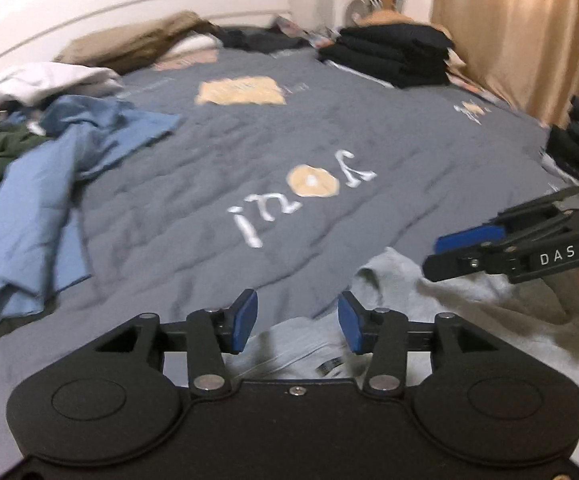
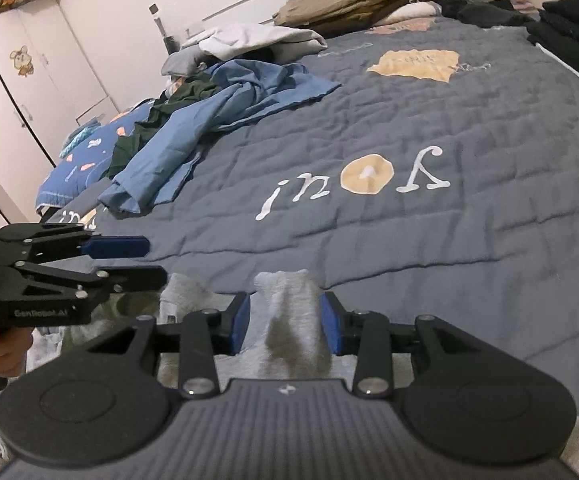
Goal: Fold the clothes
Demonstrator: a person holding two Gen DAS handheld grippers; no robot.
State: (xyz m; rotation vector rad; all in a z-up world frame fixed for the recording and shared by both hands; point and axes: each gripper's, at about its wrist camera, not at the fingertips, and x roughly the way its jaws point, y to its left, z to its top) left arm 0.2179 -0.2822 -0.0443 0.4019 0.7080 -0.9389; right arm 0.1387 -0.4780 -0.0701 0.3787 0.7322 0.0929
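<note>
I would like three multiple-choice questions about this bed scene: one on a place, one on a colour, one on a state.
1. Where is the stack of folded black clothes?
A. far right of the bed
B. on the floor
C. under the blue shirt

2. What colour is the garment by the grippers?
A. red
B. light grey
C. yellow

3. How is the left gripper?
A. shut on cloth
B. open
C. out of view

Answers:
1 A, the black stack lies near the curtain.
2 B, the grey garment is pale.
3 B, the left gripper shows a gap between its pads.

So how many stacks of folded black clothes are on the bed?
2: one stack at the far right corner by the curtain, another on the right edge, partly cut off. More may be hidden.
</note>
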